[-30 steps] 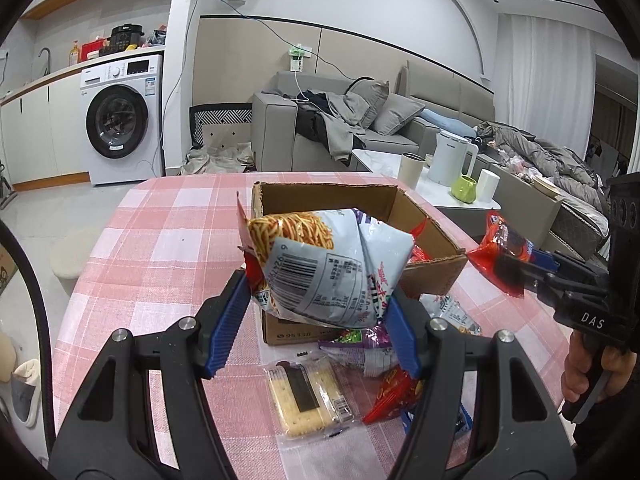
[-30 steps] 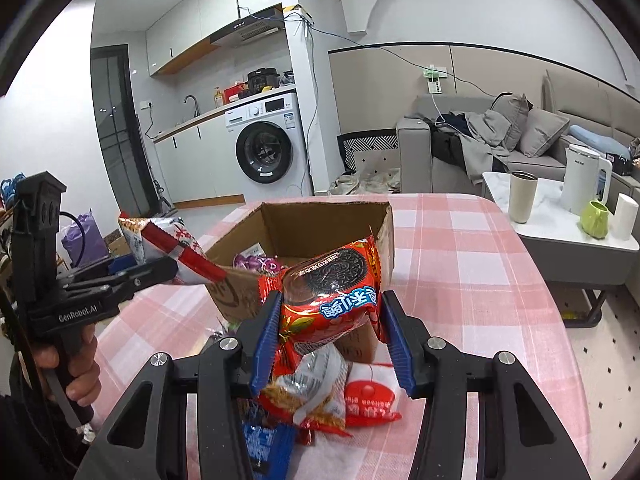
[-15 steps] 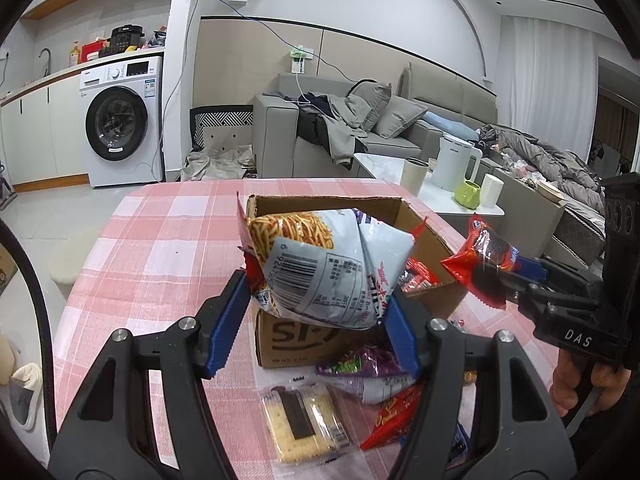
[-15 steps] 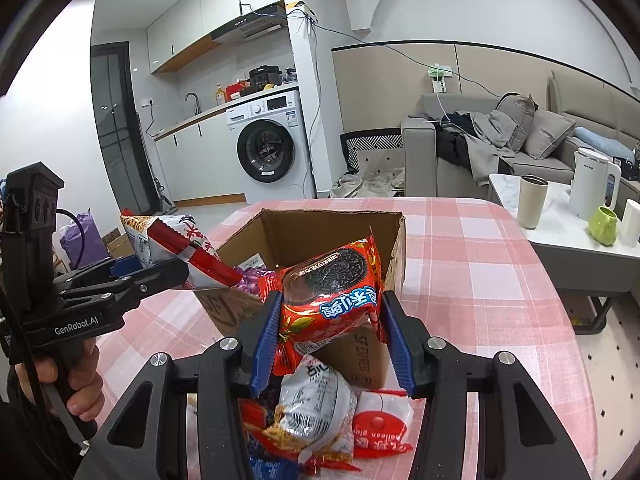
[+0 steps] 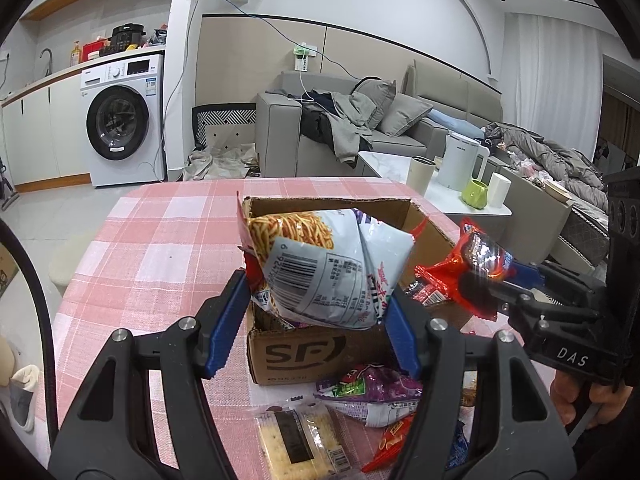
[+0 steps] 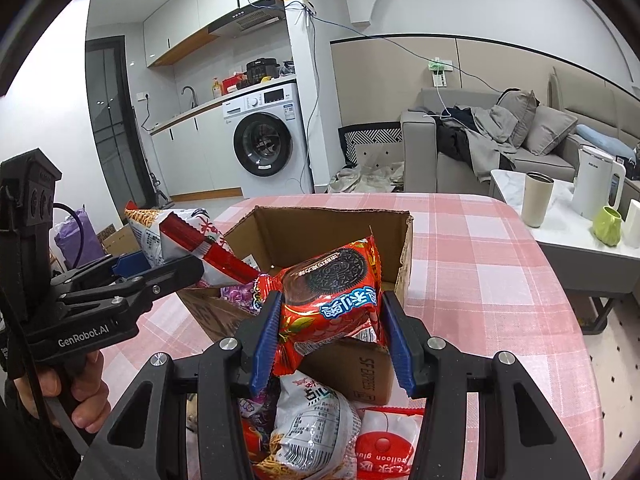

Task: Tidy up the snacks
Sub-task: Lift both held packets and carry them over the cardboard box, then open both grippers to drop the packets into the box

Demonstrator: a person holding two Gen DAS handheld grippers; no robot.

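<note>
My left gripper (image 5: 316, 312) is shut on a white noodle-snack bag (image 5: 320, 272) and holds it over the front edge of the open cardboard box (image 5: 304, 354). It also shows in the right wrist view (image 6: 176, 268), at the box's left side. My right gripper (image 6: 332, 332) is shut on a red cookie packet (image 6: 332, 292) over the box's (image 6: 344, 236) near right corner. It appears in the left wrist view (image 5: 480, 284), with the red cookie packet (image 5: 476, 256) at the box's right rim. Purple and red packets lie inside the box.
Several loose snacks lie on the pink checked tablecloth (image 5: 160, 248) in front of the box: a cracker pack (image 5: 300, 440), a purple bag (image 5: 372, 392), a white noodle bag (image 6: 312, 432), a red round pack (image 6: 384, 448). A low table with cups and a kettle (image 6: 596, 188) stands to the right.
Both grippers have moved forward and closer to the box with their packets. The red cookie packet now sits over the box's right rim and the noodle bag over its front edge.
</note>
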